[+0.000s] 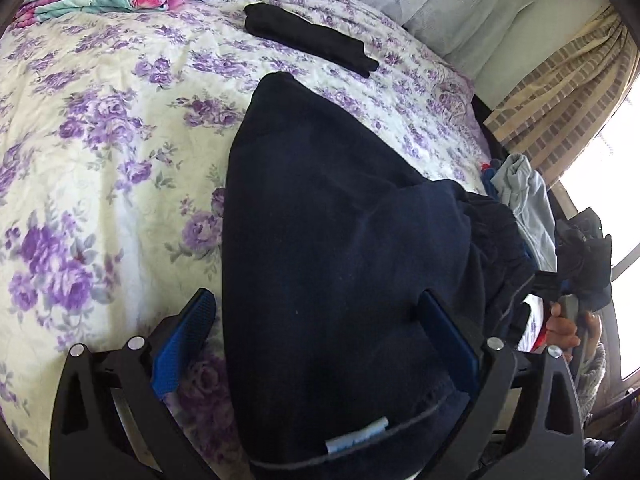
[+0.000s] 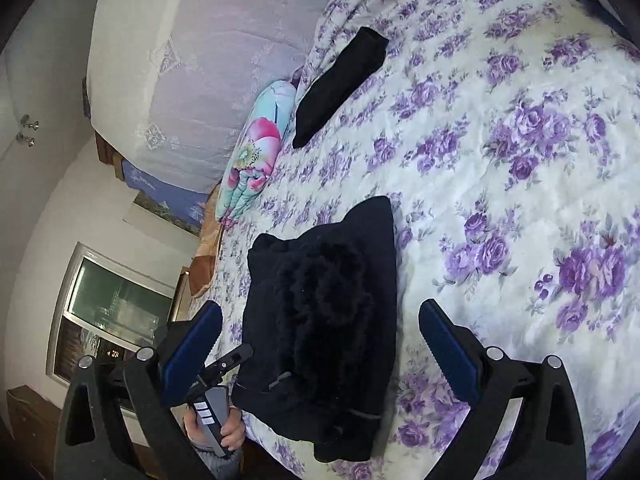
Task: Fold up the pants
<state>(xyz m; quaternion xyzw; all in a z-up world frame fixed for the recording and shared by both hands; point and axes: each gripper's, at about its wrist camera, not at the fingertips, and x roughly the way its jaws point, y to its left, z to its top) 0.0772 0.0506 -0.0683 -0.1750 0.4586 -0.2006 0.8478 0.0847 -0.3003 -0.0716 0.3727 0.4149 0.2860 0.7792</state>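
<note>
Both jaws spread, pants folded small but not yet tidy.

Your left gripper (image 1: 316, 336) has its jaws spread wide over the dark pants (image 1: 344, 248), pinching nothing; your right gripper (image 2: 320, 344) is also spread and holds nothing, hovering above the same pants (image 2: 324, 320). The pants lie on the flowered bedspread (image 2: 520, 160) near its edge, already folded to a compact bundle, I judge. The waistband end still looks bunched and uneven, so some smoothing or one last fold seems left. Another dark folded garment (image 1: 308, 38) lies farther away.
</note>
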